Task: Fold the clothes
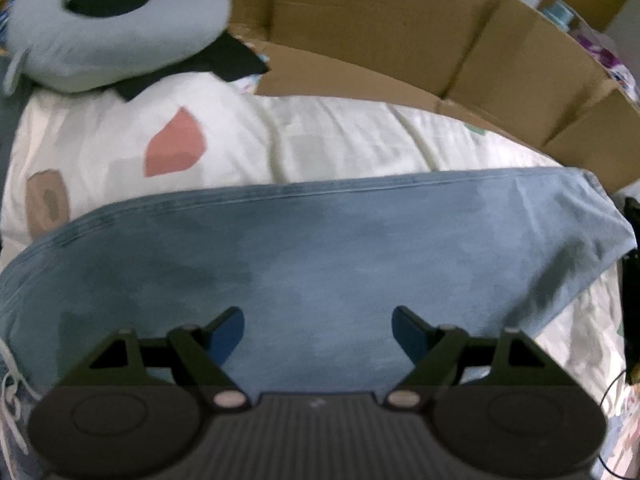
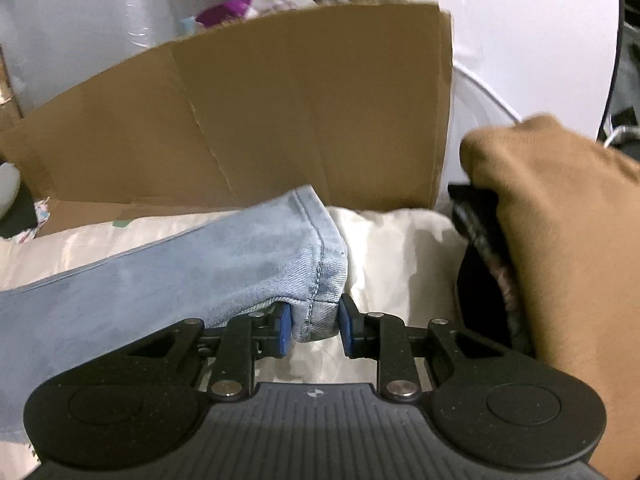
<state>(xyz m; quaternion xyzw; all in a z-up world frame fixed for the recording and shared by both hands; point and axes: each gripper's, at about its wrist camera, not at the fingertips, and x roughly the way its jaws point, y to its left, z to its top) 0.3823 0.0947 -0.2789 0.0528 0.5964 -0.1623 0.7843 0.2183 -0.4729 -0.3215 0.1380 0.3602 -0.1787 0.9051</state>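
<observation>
1. we note the right gripper (image 2: 314,330): its blue pads are clamped on the hem end of the pale blue denim trouser leg (image 2: 248,264), a bunched corner of cloth pinched between them. no earlier picture, so we record only the grip.
2. the left gripper (image 1: 318,330) stands with jaws wide apart and nothing between them. the denim lies flat directly ahead of and beneath the fingertips; we cannot tell whether the pads touch the cloth.
3. location of the garment: spread across the cream quilted bedcover with coloured patches (image 1: 320,136), one long stitched edge running beyond the left jaws, the hem end rising off the cover at the right jaws.
4. progress, our judgement: early. the leg looks laid out smooth but no fold is visible in it. the lifted hem suggests the first fold is just starting; carrying the hem over, flattening, and any further folds remain.
5. left view only: the grey-blue u-shaped neck pillow (image 1: 112,36) well beyond the jaws to the left, resting on dark cloth, and the full breadth of the denim.
6. right view only: the grip on the hem itself, and a tan-brown fabric bundle (image 2: 552,208) to the right of the jaws, over something dark we cannot identify.
7. both views: the brown corrugated cardboard sheet (image 2: 280,112) standing beyond the garment.
</observation>
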